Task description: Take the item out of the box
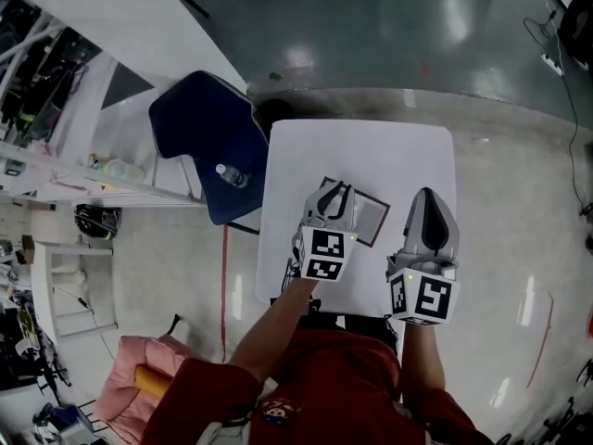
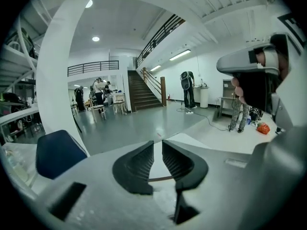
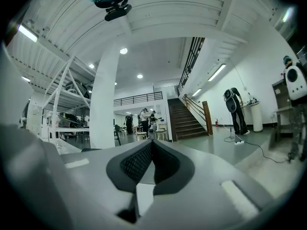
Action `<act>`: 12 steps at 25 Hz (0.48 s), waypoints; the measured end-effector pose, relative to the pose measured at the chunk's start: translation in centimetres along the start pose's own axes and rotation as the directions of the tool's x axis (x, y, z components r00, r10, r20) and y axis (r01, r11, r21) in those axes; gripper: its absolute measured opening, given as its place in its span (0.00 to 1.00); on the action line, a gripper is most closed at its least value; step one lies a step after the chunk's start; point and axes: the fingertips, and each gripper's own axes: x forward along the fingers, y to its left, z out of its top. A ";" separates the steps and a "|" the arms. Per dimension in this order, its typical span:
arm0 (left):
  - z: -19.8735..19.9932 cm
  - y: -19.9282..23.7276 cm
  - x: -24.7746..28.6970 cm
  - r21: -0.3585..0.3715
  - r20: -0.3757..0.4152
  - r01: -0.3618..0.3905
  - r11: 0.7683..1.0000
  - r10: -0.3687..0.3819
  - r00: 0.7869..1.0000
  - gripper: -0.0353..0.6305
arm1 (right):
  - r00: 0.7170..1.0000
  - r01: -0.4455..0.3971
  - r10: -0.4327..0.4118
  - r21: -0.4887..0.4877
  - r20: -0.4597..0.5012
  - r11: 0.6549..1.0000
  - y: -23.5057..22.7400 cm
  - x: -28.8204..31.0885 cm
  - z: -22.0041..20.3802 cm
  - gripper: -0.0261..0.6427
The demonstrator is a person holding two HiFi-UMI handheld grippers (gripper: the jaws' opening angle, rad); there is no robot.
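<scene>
Box (image 1: 371, 217) lies on the worktop (image 1: 408, 156), left gripper (image 1: 335, 191) over it, right gripper (image 1: 426, 197) just to its right; chair (image 1: 196, 133) stands left of the worktop, bottle (image 1: 232, 175) on it.

Head camera steeply above table (image 1: 371, 146)

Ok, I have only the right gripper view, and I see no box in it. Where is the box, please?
Observer: The box lies flat on the table, just left of the right gripper in the head view.
Operator: Is the left gripper near it?
Observer: Yes. In the head view the left gripper covers the box's left part.
Operator: Are its fingers open?
Observer: A little. The left gripper view shows a narrow gap between the fingers, and they grip nothing.
</scene>
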 end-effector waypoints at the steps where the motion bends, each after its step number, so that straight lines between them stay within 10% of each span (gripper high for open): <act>1: -0.6 0.0 0.7 -0.002 -0.018 0.004 1.000 -0.004 1.000 0.14 | 1.000 0.000 0.000 0.003 -0.003 1.000 -0.3 0.4 -0.2 0.04; 12: -7.4 0.1 4.6 -0.018 -0.246 0.017 1.000 -0.021 0.969 0.21 | 0.999 0.009 -0.007 0.037 -0.047 0.999 -2.2 2.8 -2.8 0.04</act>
